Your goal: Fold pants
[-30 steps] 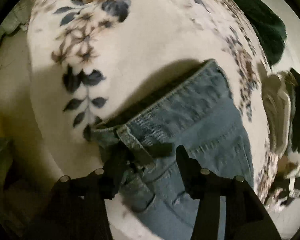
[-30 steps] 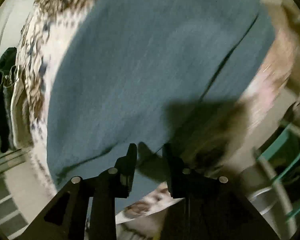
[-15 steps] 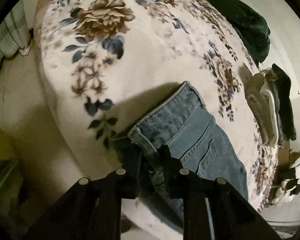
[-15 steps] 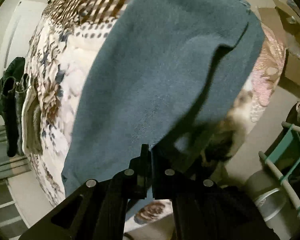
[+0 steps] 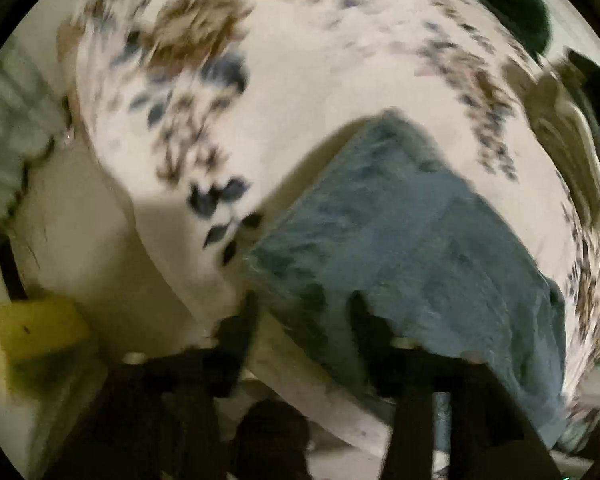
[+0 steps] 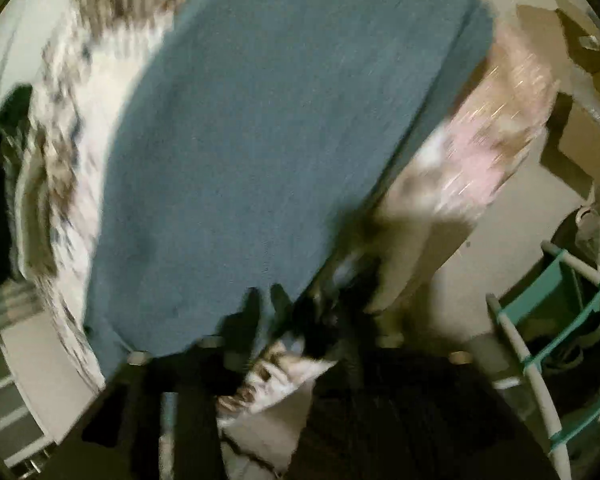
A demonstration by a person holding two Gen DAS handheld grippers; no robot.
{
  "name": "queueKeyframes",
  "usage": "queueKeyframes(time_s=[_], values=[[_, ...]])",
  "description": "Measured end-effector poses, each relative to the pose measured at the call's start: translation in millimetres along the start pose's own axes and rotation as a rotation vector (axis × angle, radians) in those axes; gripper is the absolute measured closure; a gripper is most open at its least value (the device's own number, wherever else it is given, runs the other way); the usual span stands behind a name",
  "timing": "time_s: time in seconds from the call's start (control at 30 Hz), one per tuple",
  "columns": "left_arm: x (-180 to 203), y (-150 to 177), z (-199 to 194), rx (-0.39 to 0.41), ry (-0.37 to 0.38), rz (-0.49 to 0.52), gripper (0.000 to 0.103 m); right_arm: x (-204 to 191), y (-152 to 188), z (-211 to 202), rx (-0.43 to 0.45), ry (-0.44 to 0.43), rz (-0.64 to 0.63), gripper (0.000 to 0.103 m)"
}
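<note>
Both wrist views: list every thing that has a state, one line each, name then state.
jeans: spread flat on the bed, near edge at both grippers.
left gripper: jaws apart, denim edge between them; the blur hides whether they touch it.
right gripper: jaws nearly together at the denim edge, grip unclear in the blur.
floral blanket: spread over the bed under the jeans.

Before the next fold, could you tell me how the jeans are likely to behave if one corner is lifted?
Probably floppy: the jeans drape over the floral blanket and follow its curve. Likely rather heavy for cloth, since the denim looks thick. They should grip rather than slide, as the fleecy blanket looks soft, though motion blur hides the detail.
</note>
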State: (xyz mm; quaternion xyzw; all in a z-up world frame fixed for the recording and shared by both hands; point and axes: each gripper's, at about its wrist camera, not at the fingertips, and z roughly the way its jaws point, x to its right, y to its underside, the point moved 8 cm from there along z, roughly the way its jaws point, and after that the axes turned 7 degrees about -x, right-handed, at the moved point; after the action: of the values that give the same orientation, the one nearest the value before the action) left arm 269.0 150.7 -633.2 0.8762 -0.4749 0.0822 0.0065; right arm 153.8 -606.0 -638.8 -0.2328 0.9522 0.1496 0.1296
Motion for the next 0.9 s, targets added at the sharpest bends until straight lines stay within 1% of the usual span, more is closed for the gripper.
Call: queueKeyframes(time_s=[0.07,0.1,0.13,0.17,0.23,0.3,0.33,0.4,0.43,0.47,0.5,0.57,0.63,0.73,0.83,0.87,0.9], values=[[28.7,5.7,-20.2,0.052,-0.014,0.060,0.019,9.8,-15.8,-23.7,0.083,-0.016,0.043,0.055],[39.1,8.3,-24.0,0.061,-0.012,0.079,0.019,17.3,-26.0,-36.8,0.131,-0.027,0.068,0.055],[58.0,14.1,-28.1,0.067,-0.006,0.113,0.019,23.0,-34.8,-46.3,0.163,-0.032,0.088,0.055],[84.3,23.2,-29.0,0.063,0.010,0.163,0.019,30.1,-47.4,-56.6,0.200,-0.042,0.116,0.055],[121.0,33.8,-24.0,0.047,0.040,0.230,0.019,43.7,-75.6,-72.9,0.269,-0.052,0.163,0.055],[166.3,56.3,-7.2,-0.003,0.071,0.317,0.019,57.0,-103.1,-84.7,0.323,-0.048,0.202,0.055],[183.3,65.6,0.0,-0.026,0.079,0.344,0.019,66.2,-118.8,-88.3,0.350,-0.050,0.230,0.055],[214.3,83.7,15.3,-0.065,0.093,0.395,0.019,81.3,-140.3,-87.8,0.362,-0.042,0.266,0.055],[222.9,88.9,21.1,-0.079,0.091,0.415,0.019,88.7,-149.3,-87.4,0.372,-0.038,0.285,0.060],[238.4,99.9,29.4,-0.094,0.096,0.449,0.019,93.1,-156.9,-87.8,0.387,-0.046,0.295,0.070],[247.1,106.5,34.4,-0.103,0.094,0.471,0.019,93.6,-159.5,-88.3,0.399,-0.059,0.297,0.092],[262.8,120.4,43.3,-0.121,0.091,0.517,0.019,91.6,-161.2,-102.8,0.454,-0.058,0.282,0.094],[272.1,130.0,48.0,-0.136,0.079,0.556,0.019,85.5,-155.7,-111.8,0.480,-0.054,0.254,0.094],[278.5,137.3,51.0,-0.148,0.058,0.598,0.019,88.9,-141.4,-125.4,0.503,-0.084,0.280,0.095],[276.7,138.9,55.9,-0.160,0.028,0.626,0.019,105.0,-132.0,-115.2,0.458,-0.026,0.306,0.094],[274.0,138.5,59.5,-0.170,0.020,0.625,0.019,112.5,-132.0,-104.6,0.417,-0.006,0.317,0.094],[271.9,138.0,62.4,-0.185,0.015,0.619,0.019,117.9,-132.4,-94.1,0.365,0.006,0.316,0.089]])
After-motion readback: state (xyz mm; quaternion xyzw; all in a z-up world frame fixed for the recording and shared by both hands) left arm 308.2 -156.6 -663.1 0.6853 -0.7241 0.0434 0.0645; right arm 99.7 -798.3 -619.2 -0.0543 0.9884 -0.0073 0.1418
